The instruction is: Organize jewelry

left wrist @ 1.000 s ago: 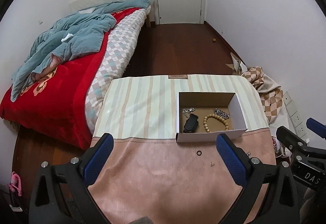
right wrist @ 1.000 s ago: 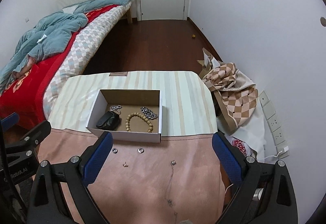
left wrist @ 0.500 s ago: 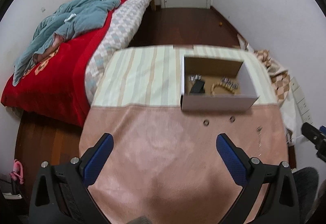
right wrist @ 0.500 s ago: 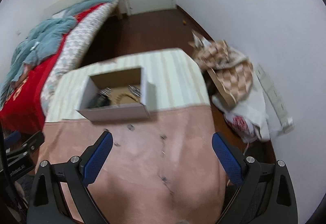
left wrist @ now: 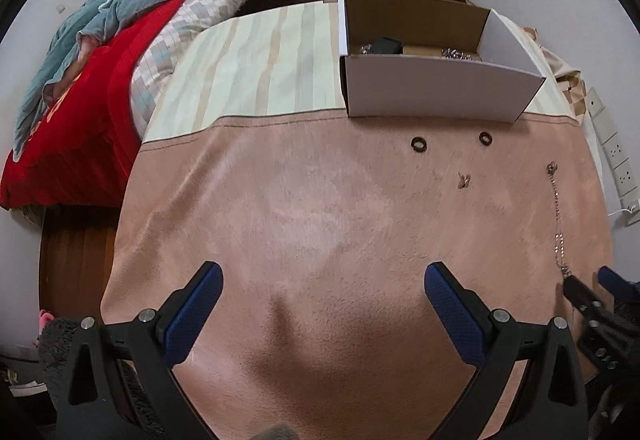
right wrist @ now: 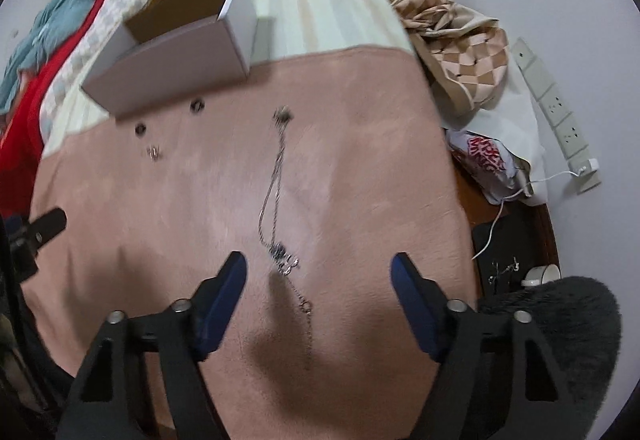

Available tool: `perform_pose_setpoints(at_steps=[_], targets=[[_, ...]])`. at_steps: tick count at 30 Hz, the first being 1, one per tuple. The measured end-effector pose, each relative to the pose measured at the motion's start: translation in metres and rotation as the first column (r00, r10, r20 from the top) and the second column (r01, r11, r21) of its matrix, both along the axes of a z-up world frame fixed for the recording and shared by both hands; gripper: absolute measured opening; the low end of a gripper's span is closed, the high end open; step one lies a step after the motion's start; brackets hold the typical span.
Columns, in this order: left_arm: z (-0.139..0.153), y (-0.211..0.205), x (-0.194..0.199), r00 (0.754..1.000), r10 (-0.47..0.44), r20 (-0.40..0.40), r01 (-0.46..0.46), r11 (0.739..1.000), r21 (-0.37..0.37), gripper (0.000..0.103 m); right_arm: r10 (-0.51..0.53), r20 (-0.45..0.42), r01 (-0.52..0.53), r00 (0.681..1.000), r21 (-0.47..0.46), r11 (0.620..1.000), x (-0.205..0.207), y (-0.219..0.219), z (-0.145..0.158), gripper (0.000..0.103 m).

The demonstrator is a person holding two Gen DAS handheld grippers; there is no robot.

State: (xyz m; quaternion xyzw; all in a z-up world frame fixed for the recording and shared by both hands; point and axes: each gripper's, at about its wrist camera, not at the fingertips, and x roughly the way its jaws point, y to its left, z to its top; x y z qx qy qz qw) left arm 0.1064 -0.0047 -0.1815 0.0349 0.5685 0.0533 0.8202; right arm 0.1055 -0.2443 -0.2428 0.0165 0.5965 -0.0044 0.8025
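Note:
A silver chain necklace (right wrist: 276, 191) lies stretched on the pink cloth (right wrist: 360, 159), its clasp end between the fingers of my open right gripper (right wrist: 318, 272), which hovers low over it. The necklace also shows in the left wrist view (left wrist: 557, 215). Two dark rings (left wrist: 419, 144) (left wrist: 485, 138) and a small earring (left wrist: 464, 179) lie in front of a white cardboard box (left wrist: 432, 91) holding a dark pouch (left wrist: 386, 45) and other jewelry. My left gripper (left wrist: 322, 284) is open and empty over bare cloth. The right gripper's tip (left wrist: 580, 296) shows at the left view's right edge.
The table carries a striped cloth (left wrist: 260, 67) behind the pink one. A bed with a red cover and teal blanket (left wrist: 100, 39) stands at the left. A checked bag (right wrist: 464, 51), plastic bags and a power strip (right wrist: 556, 99) lie on the floor at the right.
Both grippers have dropped low and forward toward the table. The right gripper has come down over the necklace's near end. Both stay open.

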Motion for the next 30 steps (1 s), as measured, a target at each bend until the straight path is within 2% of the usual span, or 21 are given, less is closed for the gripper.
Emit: perform_pose_setpoints(at_steps=[2,5,6,9,11,16,21,24,28,30], targets=[[-0.002,0.001,0.000,1.000,0.001,-0.003,-0.001,1.000,0.002,0.103,0.021,0.001,-0.021,1.000,-0.024,1.000,-0.002,0.008,-0.010,0.057],[-0.005,0.004,0.002,1.000,0.006,-0.007,-0.006,1.000,-0.003,0.103,0.045,0.068,-0.041,0.997,-0.054,0.998,-0.006,0.016,-0.009,0.035],[-0.005,0.004,0.002,1.000,0.008,-0.009,-0.008,1.000,-0.004,0.103,0.050,0.070,-0.046,0.996,-0.060,0.997,-0.006,0.018,-0.008,0.006],[-0.006,0.007,0.004,1.000,0.012,-0.012,-0.012,1.000,-0.013,0.103,0.039,0.069,-0.039,0.997,-0.003,0.999,-0.005,0.015,-0.006,0.007],[-0.004,0.010,0.005,1.000,0.017,-0.010,-0.017,1.000,-0.016,0.103,0.022,0.099,-0.025,0.995,0.034,0.999,-0.005,0.012,0.005,0.006],[-0.002,0.018,0.016,0.999,0.041,-0.003,-0.041,0.998,-0.037,0.103,-0.017,0.201,-0.010,0.979,0.131,0.991,0.000,0.007,0.055,0.006],[-0.003,0.019,0.034,0.999,0.046,0.000,-0.046,0.995,-0.086,0.103,-0.029,0.275,-0.014,0.961,0.153,0.988,0.014,0.008,0.090,0.006],[-0.004,0.010,0.045,1.000,0.028,-0.001,-0.028,0.993,-0.111,0.102,-0.035,0.284,-0.009,0.958,0.154,0.988,0.024,0.008,0.096,0.006],[-0.011,-0.009,0.052,1.000,-0.012,-0.005,0.011,0.985,-0.174,0.102,-0.054,0.277,0.014,0.959,0.145,0.989,0.039,0.006,0.086,0.006],[-0.019,-0.023,0.054,0.999,-0.040,-0.014,0.037,0.979,-0.199,0.095,-0.061,0.264,0.023,0.963,0.144,0.989,0.045,0.003,0.077,0.006]])
